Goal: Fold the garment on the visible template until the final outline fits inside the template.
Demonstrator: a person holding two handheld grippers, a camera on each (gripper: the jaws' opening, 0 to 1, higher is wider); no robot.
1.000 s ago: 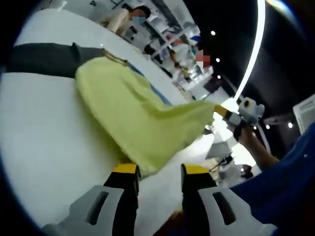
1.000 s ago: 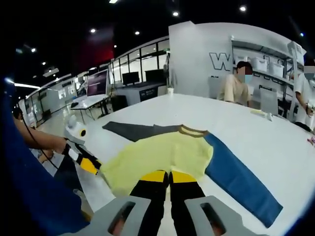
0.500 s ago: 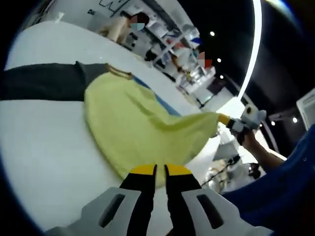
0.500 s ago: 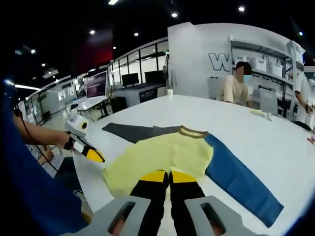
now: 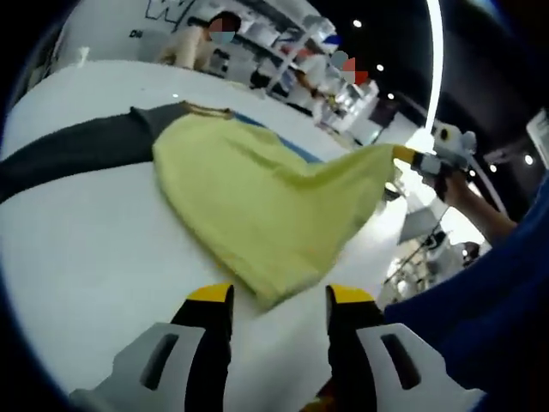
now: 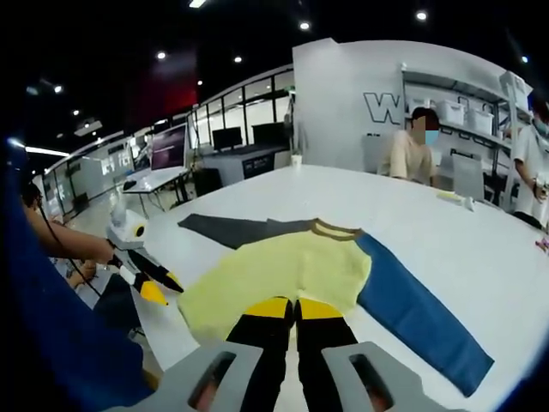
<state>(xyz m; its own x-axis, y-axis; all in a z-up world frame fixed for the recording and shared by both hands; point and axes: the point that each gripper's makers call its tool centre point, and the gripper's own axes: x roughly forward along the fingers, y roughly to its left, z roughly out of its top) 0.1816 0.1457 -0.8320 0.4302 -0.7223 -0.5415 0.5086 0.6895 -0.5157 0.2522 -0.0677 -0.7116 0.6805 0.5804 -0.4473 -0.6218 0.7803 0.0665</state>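
I'm working over the white table [image 6: 446,249], w/ the garment [image 6: 292,262] lying spread on it: yellow body, gray sleeve [image 5: 77,150] one side, blue sleeve [image 6: 416,318] the other, long axis running sleeve to sleeve. Right gripper [image 6: 296,306] is pinching the yellow hem, jaws closed on it. Left gripper [image 5: 270,300] is gaping wide, holding nothing; the hem corner is lying just ahead between its jaws, so left is nearer.

On a white surface [image 5: 94,249], a yellow garment [image 5: 257,206] with a dark grey sleeve [image 5: 77,150] lies spread, one corner lifted and pinched by the right tool [image 5: 401,154]. The left tool [image 5: 270,300] hovers with jaws apart just beside the near hem.
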